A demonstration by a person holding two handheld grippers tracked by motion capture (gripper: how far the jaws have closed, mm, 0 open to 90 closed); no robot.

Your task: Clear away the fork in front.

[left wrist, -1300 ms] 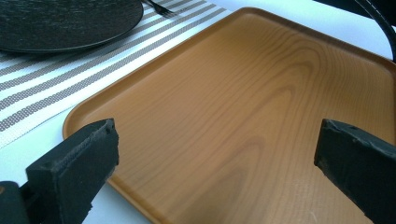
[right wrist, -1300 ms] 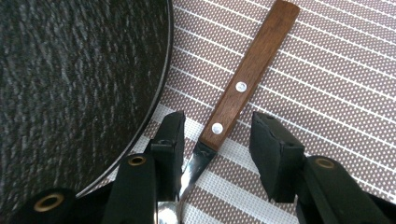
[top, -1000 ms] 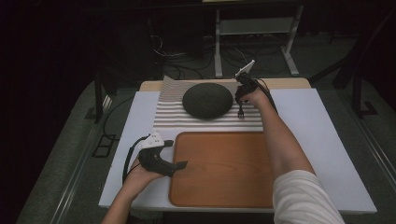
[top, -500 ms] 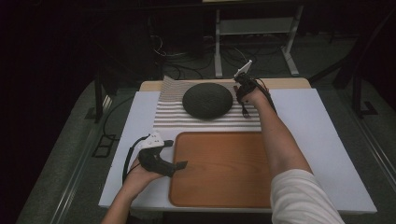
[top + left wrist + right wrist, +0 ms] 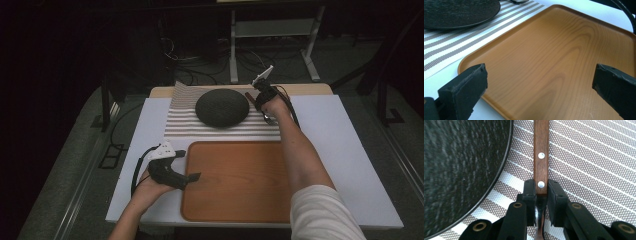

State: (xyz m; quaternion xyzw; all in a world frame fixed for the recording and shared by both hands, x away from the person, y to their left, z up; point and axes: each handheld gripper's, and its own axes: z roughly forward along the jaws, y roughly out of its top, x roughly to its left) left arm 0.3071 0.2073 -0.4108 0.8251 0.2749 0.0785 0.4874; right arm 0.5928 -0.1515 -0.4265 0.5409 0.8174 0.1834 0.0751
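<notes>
Your right tool point(image 5: 541, 195) is clamped on the wooden handle of a utensil point(image 5: 541, 150), pads on both sides at the end rivet, where wood meets metal shank. The jaws have just been closing onto it; a second ago they stood wider around the same handle. The utensil lies flat on the striped placemat point(image 5: 599, 157) near the far edge of the tabletop point(image 5: 345, 130), just right of the dark plate point(image 5: 222, 107), close to its rim but apart from it. The handle points away from your tool toward the far edge.

Your left tool point(image 5: 541, 82) is open, nothing between the jaws, hovering over the near-left corner of the wooden tray point(image 5: 564, 57), which sits at the near edge of the tabletop.

No brands, labels or writing readable anywhere.

Versus the earlier frames: both hands are in the same spots; plate, placemat and tray unmoved.
</notes>
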